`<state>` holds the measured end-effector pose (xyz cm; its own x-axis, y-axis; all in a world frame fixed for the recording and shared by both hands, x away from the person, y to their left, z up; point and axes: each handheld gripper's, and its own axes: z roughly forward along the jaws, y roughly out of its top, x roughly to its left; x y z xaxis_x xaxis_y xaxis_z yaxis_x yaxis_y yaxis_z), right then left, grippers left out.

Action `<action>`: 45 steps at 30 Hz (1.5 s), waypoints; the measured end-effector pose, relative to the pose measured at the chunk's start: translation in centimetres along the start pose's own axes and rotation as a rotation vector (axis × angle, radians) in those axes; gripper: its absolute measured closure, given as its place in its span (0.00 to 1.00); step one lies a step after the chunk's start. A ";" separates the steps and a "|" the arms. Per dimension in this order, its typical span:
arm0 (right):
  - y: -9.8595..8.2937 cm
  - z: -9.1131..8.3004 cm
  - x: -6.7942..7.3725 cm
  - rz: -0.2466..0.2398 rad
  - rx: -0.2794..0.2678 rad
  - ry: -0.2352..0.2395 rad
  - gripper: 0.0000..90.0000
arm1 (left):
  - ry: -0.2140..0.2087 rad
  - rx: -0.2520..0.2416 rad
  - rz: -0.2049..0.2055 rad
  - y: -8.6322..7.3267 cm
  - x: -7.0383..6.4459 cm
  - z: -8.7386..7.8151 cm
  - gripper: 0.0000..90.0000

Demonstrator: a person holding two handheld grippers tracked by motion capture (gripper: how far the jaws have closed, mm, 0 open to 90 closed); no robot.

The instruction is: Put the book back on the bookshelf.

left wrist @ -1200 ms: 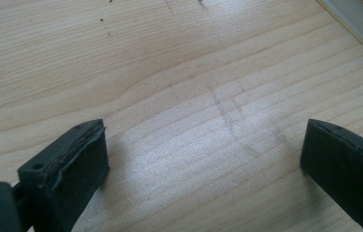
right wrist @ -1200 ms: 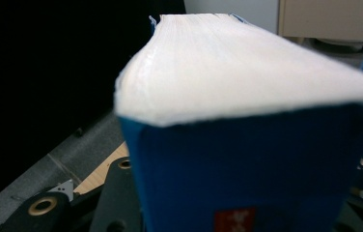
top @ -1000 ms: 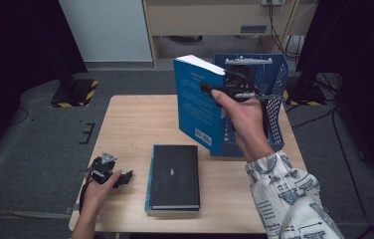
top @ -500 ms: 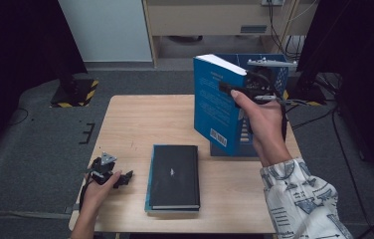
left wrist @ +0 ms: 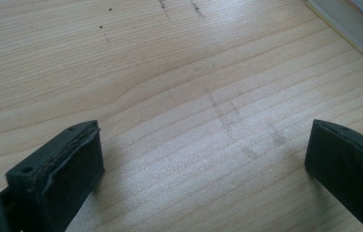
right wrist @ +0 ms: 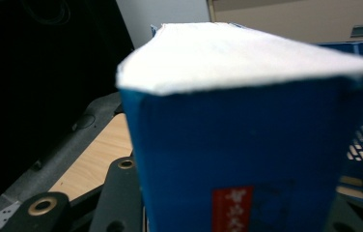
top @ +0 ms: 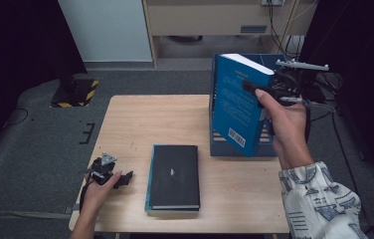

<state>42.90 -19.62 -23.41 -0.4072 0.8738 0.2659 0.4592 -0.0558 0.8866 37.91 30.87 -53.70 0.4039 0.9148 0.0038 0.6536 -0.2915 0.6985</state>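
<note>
Wooden surface (top: 175, 119) carries a blue plastic file box (top: 274, 144), and the right gripper (top: 274, 92), jaws clamped on the thick blue book (top: 237, 107) held tilted above it, should stand the book straight and lower it slowly, while the left gripper (top: 110, 174) rests with jaws apart.

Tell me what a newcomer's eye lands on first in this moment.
The thick blue book, held upright off the table at the far right by the right gripper, just in front of the blue file box. Next, the black book lying flat near the table's front edge, with the left gripper resting open on the wood beside it.
</note>
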 end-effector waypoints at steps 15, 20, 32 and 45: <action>0.3 3.6 -2.0 0.043 -0.009 -0.074 0.68 | -0.001 0.000 -0.001 0.0 -0.1 0.0 0.00; 0.5 5.0 -2.5 0.053 -0.011 -0.099 0.68 | -0.002 0.000 -0.001 0.0 -0.1 0.0 0.00; 0.2 7.3 -2.3 0.032 0.000 -0.128 0.68 | -0.006 0.001 0.004 0.0 -0.1 0.0 0.00; -0.3 9.7 -2.1 0.031 0.009 -0.149 0.67 | -0.010 0.000 0.007 0.0 -0.1 0.0 0.00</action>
<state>51.23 -16.80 -27.93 -0.2713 0.9338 0.2332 0.4768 -0.0801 0.8753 37.82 30.81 -53.69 0.4148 0.9099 0.0020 0.6509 -0.2982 0.6982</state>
